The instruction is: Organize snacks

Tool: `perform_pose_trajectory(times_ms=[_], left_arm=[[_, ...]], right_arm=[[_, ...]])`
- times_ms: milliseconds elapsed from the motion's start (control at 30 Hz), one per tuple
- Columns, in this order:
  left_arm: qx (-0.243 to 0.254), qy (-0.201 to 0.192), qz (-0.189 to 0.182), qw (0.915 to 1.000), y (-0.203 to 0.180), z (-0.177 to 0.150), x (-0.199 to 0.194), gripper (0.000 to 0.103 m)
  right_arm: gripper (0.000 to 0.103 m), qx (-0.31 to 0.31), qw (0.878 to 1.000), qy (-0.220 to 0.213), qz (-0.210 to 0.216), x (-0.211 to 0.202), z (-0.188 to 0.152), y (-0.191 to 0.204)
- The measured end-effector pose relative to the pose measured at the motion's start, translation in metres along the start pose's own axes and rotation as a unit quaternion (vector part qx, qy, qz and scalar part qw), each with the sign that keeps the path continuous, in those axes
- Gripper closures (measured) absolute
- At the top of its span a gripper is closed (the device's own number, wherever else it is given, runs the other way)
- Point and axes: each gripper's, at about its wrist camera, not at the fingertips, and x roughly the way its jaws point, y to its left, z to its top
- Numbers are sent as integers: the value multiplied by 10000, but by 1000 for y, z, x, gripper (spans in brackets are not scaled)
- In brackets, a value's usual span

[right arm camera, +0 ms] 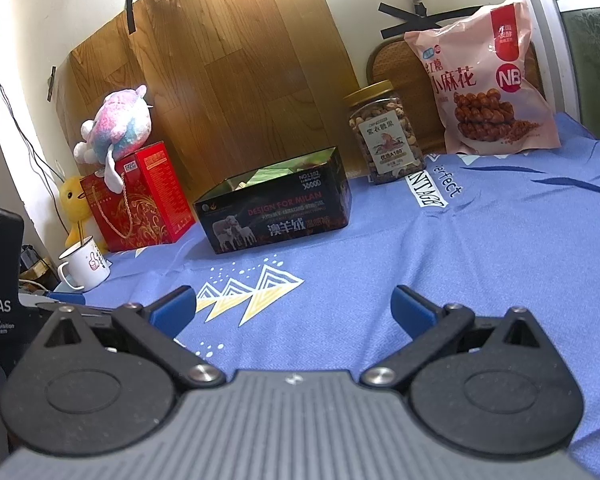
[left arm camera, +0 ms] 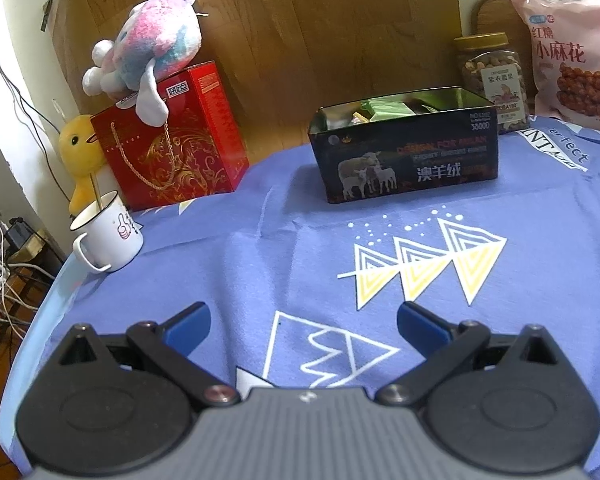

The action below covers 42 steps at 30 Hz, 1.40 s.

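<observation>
An open black tin [left arm camera: 404, 148] is seen at about twelve o'clock from the left gripper [left arm camera: 303, 326] and at eleven o'clock from the right gripper [right arm camera: 294, 312], set on the blue cloth [left arm camera: 260, 248] with its lid off, presumably so that snacks can be dropped straight in; green packets [left arm camera: 388, 109] are already lying inside it. A nut jar [right arm camera: 386, 134] is stood upright just beside the tin's far right corner, at one o'clock in the right wrist view, and a pink snack bag [right arm camera: 486, 80] is leaned near two o'clock against a wicker board, probably to keep it from slumping. These two appear to be left outside the tin, so the sorting is judged unfinished. At ten o'clock a red gift box [left arm camera: 172, 140] is topped by a plush toy [left arm camera: 148, 52], with a white mug [left arm camera: 108, 236] nearer the table edge. Both grippers are held spread wide above bare cloth, nothing being gripped or touched by the blue pads [left arm camera: 188, 326].
</observation>
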Motion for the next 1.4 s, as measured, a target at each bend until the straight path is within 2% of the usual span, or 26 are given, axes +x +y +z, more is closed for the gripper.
perform_pose_trajectory(times_ms=[1400], left_arm=[[23, 28, -51, 10000, -4, 0, -1, 0]], right_arm=[[0, 3, 10000, -2, 11, -1, 0, -1]])
